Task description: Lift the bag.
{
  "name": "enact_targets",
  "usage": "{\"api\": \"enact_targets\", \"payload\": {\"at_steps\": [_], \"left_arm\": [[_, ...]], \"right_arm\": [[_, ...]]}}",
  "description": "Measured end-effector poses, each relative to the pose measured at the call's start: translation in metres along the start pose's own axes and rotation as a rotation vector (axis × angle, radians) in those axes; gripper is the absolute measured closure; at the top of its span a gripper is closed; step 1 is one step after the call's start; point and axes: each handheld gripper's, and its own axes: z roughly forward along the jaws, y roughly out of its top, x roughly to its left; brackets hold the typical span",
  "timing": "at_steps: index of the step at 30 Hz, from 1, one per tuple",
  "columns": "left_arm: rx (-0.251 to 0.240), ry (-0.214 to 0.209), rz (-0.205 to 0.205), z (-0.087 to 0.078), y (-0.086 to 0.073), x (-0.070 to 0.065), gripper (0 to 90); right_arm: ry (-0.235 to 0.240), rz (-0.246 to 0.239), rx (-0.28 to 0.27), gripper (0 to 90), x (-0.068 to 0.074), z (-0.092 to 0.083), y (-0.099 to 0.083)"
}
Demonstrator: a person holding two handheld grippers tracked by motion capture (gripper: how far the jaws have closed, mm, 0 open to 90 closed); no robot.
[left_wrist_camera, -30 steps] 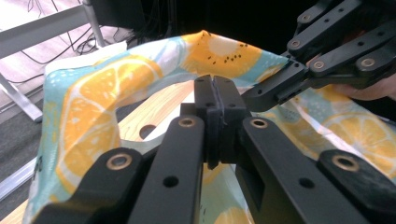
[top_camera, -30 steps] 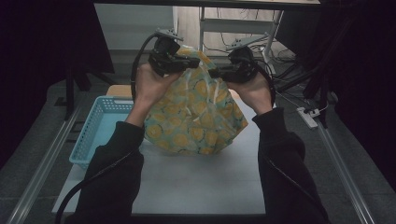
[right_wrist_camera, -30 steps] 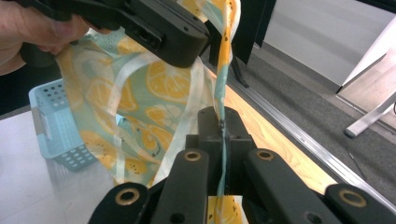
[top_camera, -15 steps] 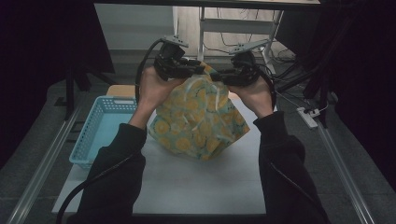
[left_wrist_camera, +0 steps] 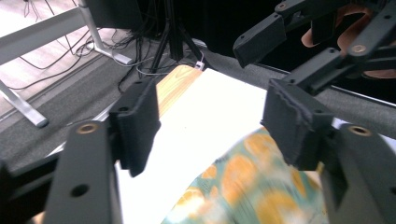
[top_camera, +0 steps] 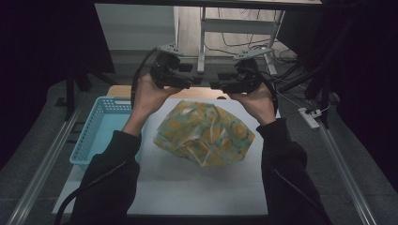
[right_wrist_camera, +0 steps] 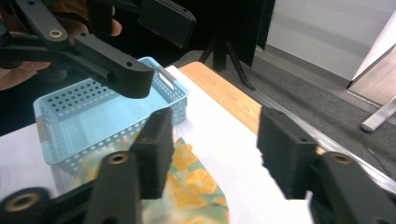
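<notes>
Nearest you in the high view, your two dark sleeves [top_camera: 112,178] come up over the white table top [top_camera: 197,192]. Just beyond them the orange-print cloth [top_camera: 204,133] lies in a loose crumpled heap on that white surface, near its middle, free of both grippers. To its left the light blue perforated basket [top_camera: 101,129] sits at the table's edge, just beside the cloth (whether they touch you cannot tell from above).

Farther out, you hold both grippers up over the far side of the table, tips facing each other with a small gap between. Your left gripper [top_camera: 190,80] has its jaws spread, having just been opening, with nothing between them; in the left gripper view [left_wrist_camera: 210,126] the cloth [left_wrist_camera: 243,186] lies blurred below the pads. Your right gripper [top_camera: 220,85] is likewise parted and has just been opening, empty; in the right gripper view [right_wrist_camera: 212,149] the cloth [right_wrist_camera: 187,186] shows under the jaws, against the basket [right_wrist_camera: 93,121].

Beyond the white top runs a strip of wooden board [right_wrist_camera: 224,93], then grey floor.
</notes>
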Motion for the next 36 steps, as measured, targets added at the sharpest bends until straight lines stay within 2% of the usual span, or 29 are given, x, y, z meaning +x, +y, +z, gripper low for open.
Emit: {"api": "enact_targets", "payload": {"at_steps": [6, 11, 14, 19, 26, 29, 36], "left_arm": [[0.034, 0.004, -0.026, 0.002, -0.011, 0.001, 19.8], [0.042, -0.018, -0.052, 0.004, -0.022, 0.001, 12.7], [0.041, -0.035, -0.068, 0.005, -0.028, 0.001, 10.9], [0.059, -0.046, -0.055, 0.007, -0.038, -0.003, 6.4], [0.049, -0.074, -0.068, 0.005, -0.055, -0.008, 0.9], [0.039, -0.082, -0.076, 0.003, -0.065, -0.01, 0.0], [0.044, -0.11, -0.076, 0.0, -0.084, -0.015, 0.0]], "right_arm": [[-0.012, 0.003, 0.005, 31.1, 0.002, 0.001, -0.009], [-0.022, 0.011, 0.005, 23.0, 0.001, 0.003, -0.021], [-0.026, 0.016, 0.005, 18.8, 0.002, 0.004, -0.027], [-0.019, 0.027, 0.002, 14.4, 0.004, 0.005, -0.036], [-0.007, 0.039, -0.005, 9.2, 0.009, 0.002, -0.049], [-0.022, 0.025, 0.014, 7.2, 0.013, 0.003, -0.057], [-0.018, 0.019, 0.005, 4.3, 0.019, 0.004, -0.075]]}}
